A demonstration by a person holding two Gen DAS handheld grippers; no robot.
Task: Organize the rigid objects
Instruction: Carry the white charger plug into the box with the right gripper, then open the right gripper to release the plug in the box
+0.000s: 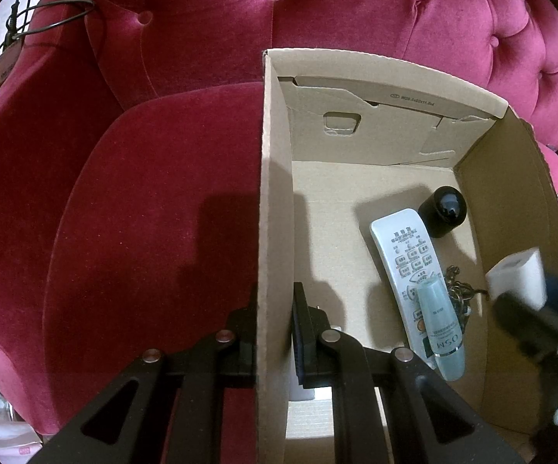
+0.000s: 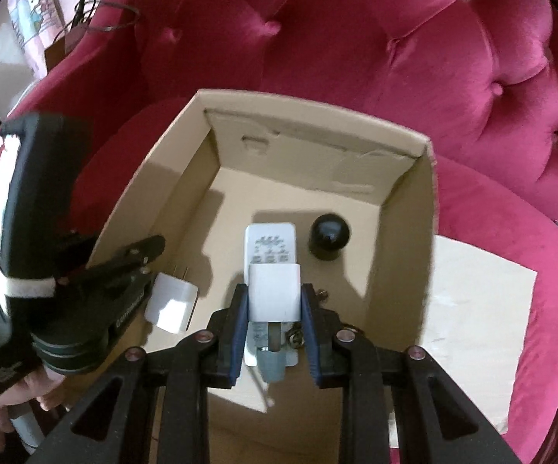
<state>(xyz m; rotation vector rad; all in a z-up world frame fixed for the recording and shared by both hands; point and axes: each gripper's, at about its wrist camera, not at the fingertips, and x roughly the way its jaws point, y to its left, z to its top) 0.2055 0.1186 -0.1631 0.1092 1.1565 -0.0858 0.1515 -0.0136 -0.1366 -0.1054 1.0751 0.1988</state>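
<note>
The left gripper (image 1: 275, 321) clamps the cardboard box (image 1: 275, 178) wall (armchair (image 1: 132, 201) seat beneath); the right gripper (image 2: 275, 301) grips a white block (image 2: 274, 290) above the remote (image 2: 270, 245).

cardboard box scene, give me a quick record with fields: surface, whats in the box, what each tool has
surface: red velvet armchair
container: open cardboard box on the seat
inside box: remote control, teal tube lying on it, black round-topped object, white plug adapter
left tool: shut on the box's left wall
right tool: shut on white block, held over the remote
</note>
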